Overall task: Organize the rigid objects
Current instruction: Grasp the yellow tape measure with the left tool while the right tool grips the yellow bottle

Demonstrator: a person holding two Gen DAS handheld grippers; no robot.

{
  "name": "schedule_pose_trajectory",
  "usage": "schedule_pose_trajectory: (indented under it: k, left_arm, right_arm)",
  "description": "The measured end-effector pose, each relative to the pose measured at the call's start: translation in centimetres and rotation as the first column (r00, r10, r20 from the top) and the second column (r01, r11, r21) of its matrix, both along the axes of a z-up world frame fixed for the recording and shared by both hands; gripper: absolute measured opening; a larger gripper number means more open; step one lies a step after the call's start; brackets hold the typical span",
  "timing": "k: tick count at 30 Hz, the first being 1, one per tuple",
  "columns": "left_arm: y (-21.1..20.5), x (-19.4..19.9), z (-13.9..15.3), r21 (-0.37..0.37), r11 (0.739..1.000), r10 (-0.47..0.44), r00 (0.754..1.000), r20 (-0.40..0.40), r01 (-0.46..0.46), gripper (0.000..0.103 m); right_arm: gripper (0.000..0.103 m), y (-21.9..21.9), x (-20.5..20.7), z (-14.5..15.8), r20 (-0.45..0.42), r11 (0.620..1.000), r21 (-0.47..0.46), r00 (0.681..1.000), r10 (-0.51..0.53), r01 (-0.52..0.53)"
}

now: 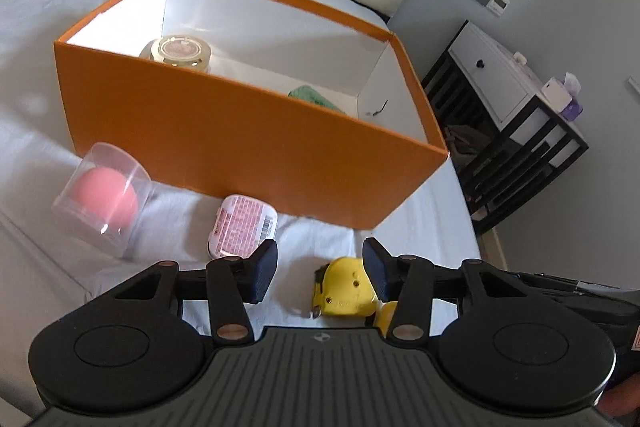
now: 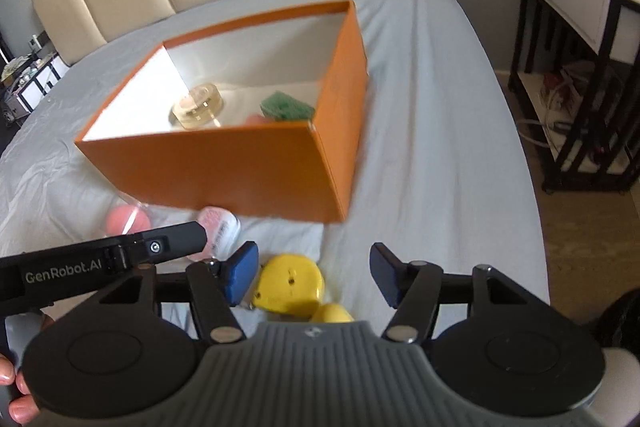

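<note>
bed (image 1: 36, 7): one box (image 1: 224, 143), two jars (image 1: 182, 53)

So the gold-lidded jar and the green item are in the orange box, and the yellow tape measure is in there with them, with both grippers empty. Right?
Not quite. The yellow tape measure is not in the orange box; it lies on the bed in front of it, as the right wrist view shows. The jar and the green item are inside, and the left gripper and right gripper are both empty.
</note>
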State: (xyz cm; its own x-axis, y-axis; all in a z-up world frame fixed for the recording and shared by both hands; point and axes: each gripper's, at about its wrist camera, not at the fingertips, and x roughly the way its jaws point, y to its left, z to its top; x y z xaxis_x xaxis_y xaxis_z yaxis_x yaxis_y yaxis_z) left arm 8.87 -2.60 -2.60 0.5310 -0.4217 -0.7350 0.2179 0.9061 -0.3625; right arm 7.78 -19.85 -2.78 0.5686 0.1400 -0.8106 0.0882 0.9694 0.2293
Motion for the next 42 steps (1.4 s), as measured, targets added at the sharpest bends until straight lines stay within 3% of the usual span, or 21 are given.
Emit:
schedule_pose_trajectory:
  k: [9, 14, 17, 28, 34, 39, 42]
  left_arm:
    - [-0.3, -0.8, -2.4, 0.040, 0.999, -0.019, 0.999, -0.040, 0.021, 0.055]
    - [0.0, -0.9, -2.7, 0.055, 0.998, -0.011, 0.999, -0.035, 0.012, 0.054]
    - [0.0, -0.7, -2.8, 0.059, 0.998, -0.013, 0.999, -0.037, 0.015, 0.054]
    - [-0.7, 1.2, -3.8, -0.018, 0.999, -0.037, 0.995, -0.093, 0.035, 0.058]
    - [-1.5, 2.8, -5.8, -0.068, 0.997, -0.032, 0.983, -0.179, 0.020, 0.059]
    - [-2.0, 3.2, -6.5, -0.088, 0.996, -0.043, 0.984, -0.174, 0.028, 0.065]
    - [-2.1, 3.4, -6.8, -0.113, 0.993, -0.054, 0.984, -0.168, 0.035, 0.060]
  right_arm:
    - [0.064, 0.2, -0.7, -4.8, -0.207, 0.988, 0.121, 0.976, -0.070, 0.096]
    - [0.060, 1.1, -0.3, -5.1, -0.187, 0.993, 0.086, 0.980, -0.069, 0.086]
    - [0.047, 0.9, 0.2, -4.9, -0.178, 0.994, 0.063, 0.981, -0.076, 0.089]
    - [0.047, -1.5, 1.7, -4.0, -0.107, 0.996, -0.062, 0.992, -0.071, 0.065]
    - [0.047, -1.8, 2.1, -4.7, -0.124, 0.999, -0.030, 0.992, -0.033, 0.030]
    - [0.046, -2.1, 2.3, -5.0, -0.118, 1.000, -0.003, 0.993, -0.015, 0.015]
    - [0.045, -2.2, 2.5, -5.2, -0.123, 1.000, 0.017, 0.992, -0.010, 0.012]
